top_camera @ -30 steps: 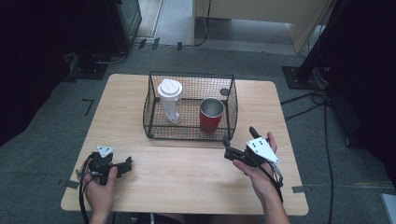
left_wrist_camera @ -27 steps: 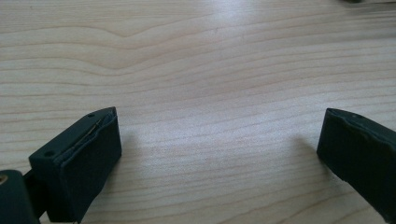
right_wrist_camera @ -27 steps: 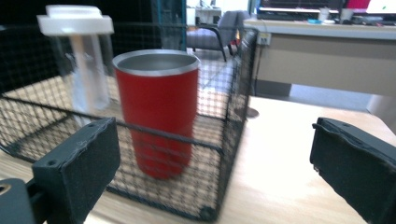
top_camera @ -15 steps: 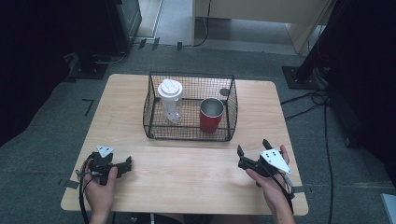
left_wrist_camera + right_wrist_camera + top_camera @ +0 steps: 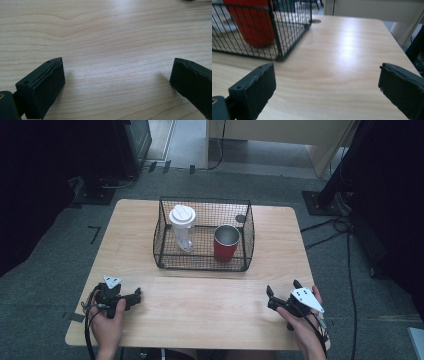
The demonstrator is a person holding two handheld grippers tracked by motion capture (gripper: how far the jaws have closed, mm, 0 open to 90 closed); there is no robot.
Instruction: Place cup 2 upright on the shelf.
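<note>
A black wire basket [image 5: 248,234] stands at the middle back of the wooden table [image 5: 210,307]. Inside it a white lidded cup [image 5: 182,224] is upright on the left and a red metal cup [image 5: 226,245] on the right. My left gripper [image 5: 136,296] rests near the front left corner, open, with bare wood between its jaws [image 5: 117,75]. My right gripper [image 5: 283,287] is held low near the front right edge, open and holding nothing [image 5: 327,80]. In the right gripper view, the basket's corner [image 5: 277,37] and the red cup [image 5: 252,22] lie ahead to the left.
A small round hole [image 5: 316,21] in the tabletop lies beyond the basket's corner. The table's right edge [image 5: 309,270] is close to my right hand. Cables [image 5: 335,227] run over the grey floor at the right, and dark equipment stands around the table.
My right gripper has drawn back from the basket's front right corner toward the table's near edge and a little to the right, staying open. The left gripper has not moved.
</note>
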